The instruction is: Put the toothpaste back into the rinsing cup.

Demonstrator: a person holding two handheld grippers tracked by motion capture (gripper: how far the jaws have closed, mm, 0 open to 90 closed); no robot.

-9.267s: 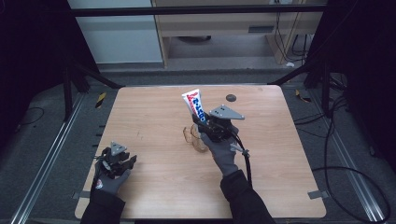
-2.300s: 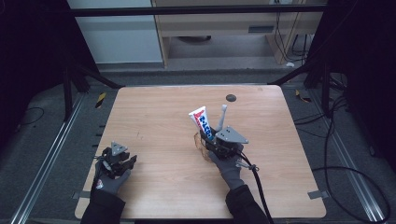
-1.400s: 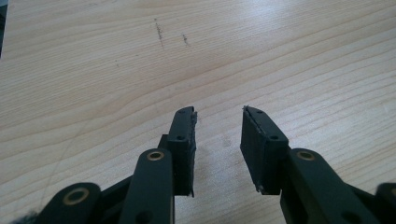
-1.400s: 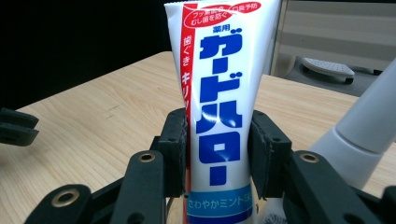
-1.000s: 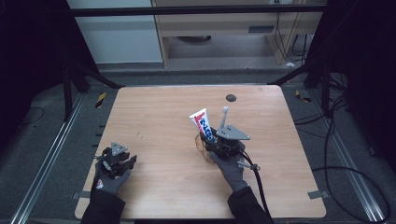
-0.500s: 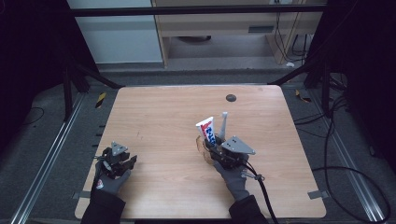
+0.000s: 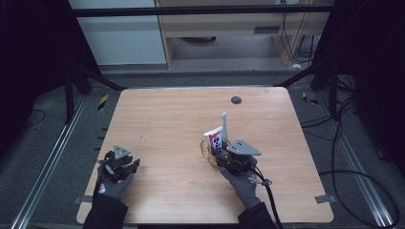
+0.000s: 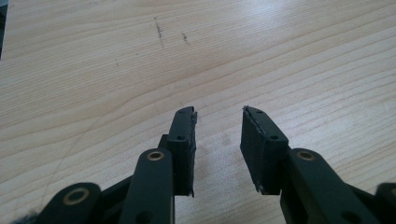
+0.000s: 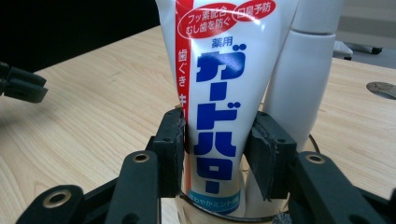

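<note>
A white toothpaste tube (image 7: 215,139) with red and blue print stands in a clear cup (image 7: 206,151) beside a white toothbrush (image 7: 223,125), right of the table's middle. My right gripper (image 7: 217,155) reaches it from the near side. In the right gripper view the tube (image 9: 219,107) sits between the pads (image 9: 170,140), which lie against both its edges. Those jaws have just been opening a little. The toothbrush (image 9: 299,88) rises behind the right pad and the cup's rim (image 9: 219,212) shows below. My left gripper (image 7: 130,166) rests at the near left, open (image 8: 218,114) over bare wood.
The wooden table (image 7: 167,119) has a dark round hole (image 7: 236,99) near its far edge, also visible as the hole (image 9: 382,88) past the toothbrush. Black frame legs and cables stand around the table on the grey floor.
My right hand has drawn the tube, cup and toothbrush a little nearer and to the right, and the tube now stands more upright. The left gripper has not moved.
</note>
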